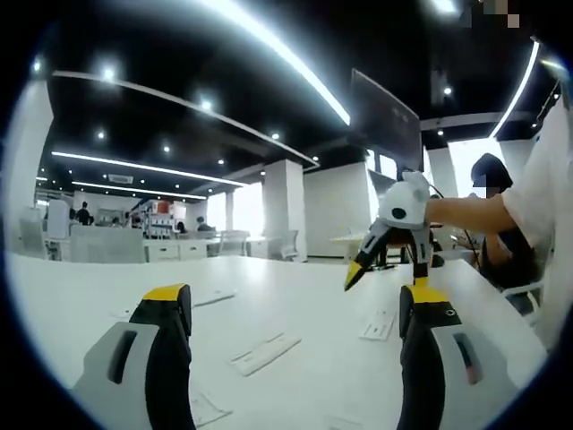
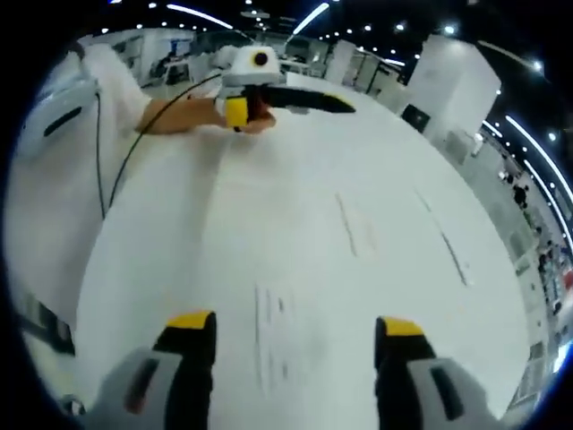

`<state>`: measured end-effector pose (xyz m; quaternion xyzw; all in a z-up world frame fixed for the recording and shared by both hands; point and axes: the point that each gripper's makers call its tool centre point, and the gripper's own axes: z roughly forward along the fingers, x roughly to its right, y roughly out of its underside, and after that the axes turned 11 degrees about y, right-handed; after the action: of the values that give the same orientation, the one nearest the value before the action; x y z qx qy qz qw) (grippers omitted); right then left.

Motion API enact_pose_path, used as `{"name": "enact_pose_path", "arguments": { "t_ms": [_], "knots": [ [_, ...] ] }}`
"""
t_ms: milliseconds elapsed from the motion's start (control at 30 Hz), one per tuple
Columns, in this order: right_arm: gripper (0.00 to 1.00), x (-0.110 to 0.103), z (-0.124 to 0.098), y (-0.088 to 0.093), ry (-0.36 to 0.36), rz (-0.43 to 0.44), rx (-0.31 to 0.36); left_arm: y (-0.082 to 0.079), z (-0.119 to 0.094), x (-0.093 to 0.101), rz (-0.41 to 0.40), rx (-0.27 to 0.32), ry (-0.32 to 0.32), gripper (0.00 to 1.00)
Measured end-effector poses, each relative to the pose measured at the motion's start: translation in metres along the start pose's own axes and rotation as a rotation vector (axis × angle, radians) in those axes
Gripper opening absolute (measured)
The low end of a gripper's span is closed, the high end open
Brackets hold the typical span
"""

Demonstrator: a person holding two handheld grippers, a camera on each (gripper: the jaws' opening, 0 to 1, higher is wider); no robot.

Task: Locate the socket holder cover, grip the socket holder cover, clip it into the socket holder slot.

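Both your claws stand wide open and hold nothing: the left claw (image 1: 291, 309) is raised and looks level across the white table (image 1: 313, 296), and the right claw (image 2: 294, 333) hangs over the same table (image 2: 295, 152), looking down on it. In the left gripper view your right claw (image 1: 380, 260) shows in the air at the right, its jaws parted.

Several flat, white, oblong plastic pieces lie well apart on the table; the nearest long strip (image 1: 265, 352) sits between the left jaws, a smaller plate (image 1: 379, 324) lies further right, and from above a faint pale strip (image 2: 273, 336) lies between the right jaws. Which is the socket holder cover I cannot tell.

Expect it to be light, thin, stiff and smooth, lying flush, so likely to skid. Pinch it across the narrow width near the middle, gently.
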<state>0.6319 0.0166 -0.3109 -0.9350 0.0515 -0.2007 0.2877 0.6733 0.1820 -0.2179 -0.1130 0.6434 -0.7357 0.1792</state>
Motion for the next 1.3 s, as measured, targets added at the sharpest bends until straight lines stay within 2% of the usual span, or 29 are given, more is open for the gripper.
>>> {"name": "enact_pose_path", "arguments": {
  "t_ms": [233,500,933,1300],
  "knots": [
    [0.6,-0.006,0.004,0.013,-0.072,-0.005,-0.081,0.0,0.001,0.001,0.001,-0.002,0.008,0.95],
    [0.58,-0.015,0.009,0.022,-0.147,-0.021,-0.169,0.002,0.001,0.0,0.001,-0.01,0.008,0.95],
    [0.47,-0.021,0.014,0.029,-0.208,-0.048,-0.254,0.006,0.002,-0.001,0.005,-0.021,0.009,0.95],
    [0.42,-0.02,0.017,0.03,-0.221,-0.057,-0.264,0.006,0.003,-0.001,0.01,-0.028,0.011,0.95]
  ]
}}
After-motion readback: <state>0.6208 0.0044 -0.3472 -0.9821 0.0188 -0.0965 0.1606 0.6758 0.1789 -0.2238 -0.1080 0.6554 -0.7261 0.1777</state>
